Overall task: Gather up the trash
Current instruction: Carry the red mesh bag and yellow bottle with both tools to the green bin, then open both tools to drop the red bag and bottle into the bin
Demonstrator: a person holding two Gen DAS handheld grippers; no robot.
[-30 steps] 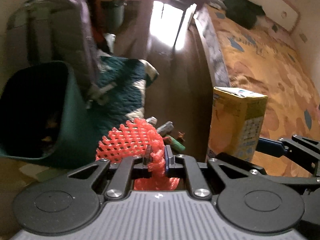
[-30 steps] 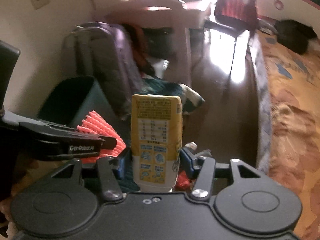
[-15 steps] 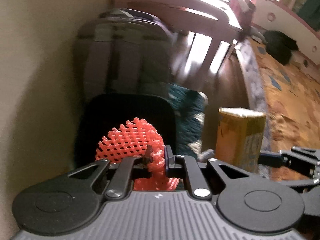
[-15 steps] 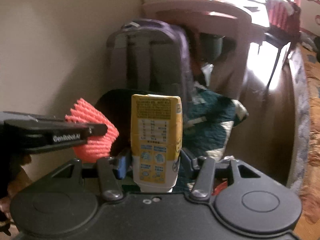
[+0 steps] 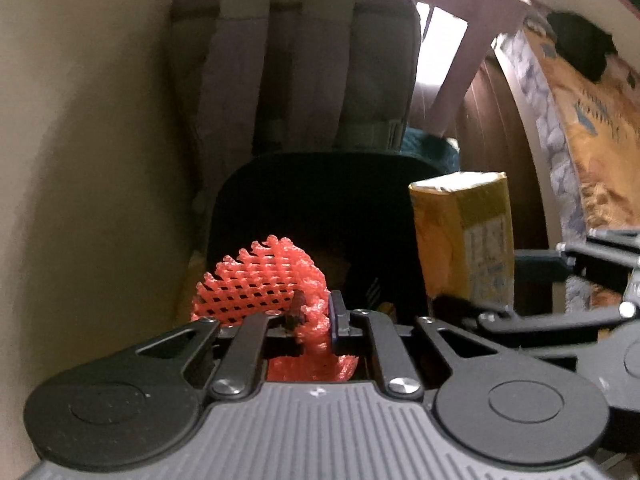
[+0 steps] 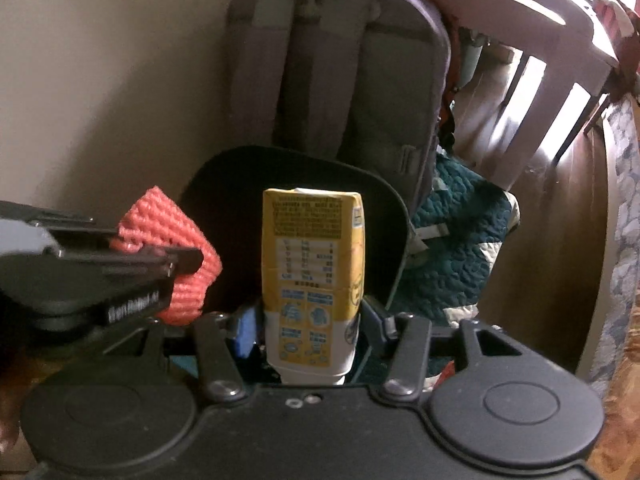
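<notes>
Nearest in the left wrist view, the left gripper (image 5: 314, 314) has its fingers drawn almost together on a red foam net (image 5: 256, 284), a squashed sleeve of open diamond mesh with a frilled edge; part of it bunches between the fingers and the rest fans up and to the left. In the right wrist view the same net (image 6: 188, 240) shows at the left, pinched in the left gripper's black fingers (image 6: 176, 262).

The right gripper (image 6: 308, 332) has its fingers closed against the two sides of a yellow carton (image 6: 314, 264), which stands upright. The carton is a tall box with a folded top seam, dark small print on its upper part, a printed table in the middle, blue picture panels lower down and a white base. From the left wrist view the carton (image 5: 464, 240) appears just to the right of the net.

Just beyond both items is the dark open mouth of a trash bin (image 6: 224, 184); net and carton are held in front of its opening. Behind the bin a grey backpack (image 6: 340, 60) leans against the cream wall (image 6: 100, 60). To the right lie a teal quilted cloth (image 6: 460, 232), wooden floor (image 6: 540, 240) and, farther back, pale wooden furniture legs (image 6: 560, 92).
</notes>
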